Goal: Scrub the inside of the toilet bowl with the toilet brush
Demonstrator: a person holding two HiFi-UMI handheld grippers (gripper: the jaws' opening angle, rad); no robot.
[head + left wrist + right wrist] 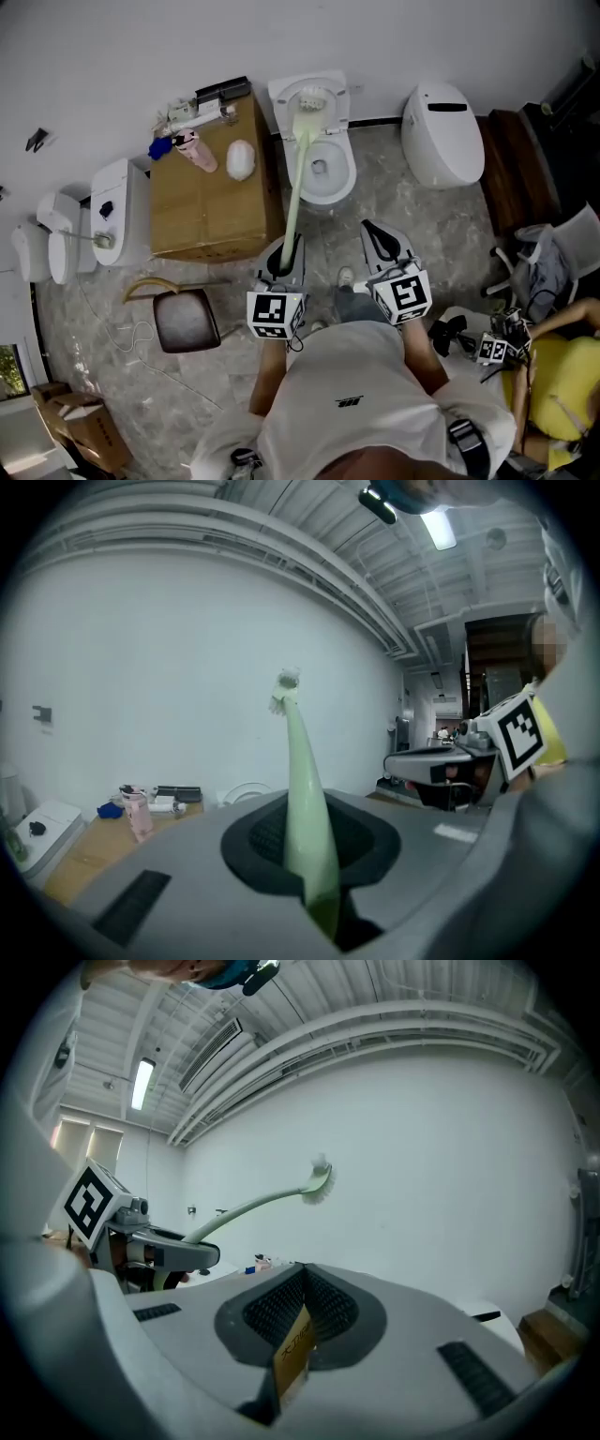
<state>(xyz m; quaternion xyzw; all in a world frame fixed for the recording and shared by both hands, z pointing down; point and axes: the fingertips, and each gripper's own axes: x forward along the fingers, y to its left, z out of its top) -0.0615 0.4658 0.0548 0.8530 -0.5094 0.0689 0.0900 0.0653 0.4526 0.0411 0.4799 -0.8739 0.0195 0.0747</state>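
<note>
Down at floor level ahead of me, the toilet bowl (351, 174) stands open against the wall (112, 56), just beside a cardboard box (211, 211), and that is where the bristles have to end up. My left gripper (287, 249) is clamped on the near end of the pale green toilet brush (294, 178). The handle is pinched between both pads (262, 834) so the long shaft cannot swing about, and gripping so far from the head gives me reach without bending over the bowl. In the left gripper view the shaft rises up and away against the white wall. I therefore judge the brush head (310, 97) to be raised in the air, well apart from the porcelain, though in the head view it lines up over the back of the toilet. My right gripper (373, 234) hangs beside the handle without touching it, its jaws drawn together on a small yellow printed slip (293, 1349), and it takes no part in the grip. As I read it, scrubbing has not begun: the head needs tipping down into the bowl first.
</note>
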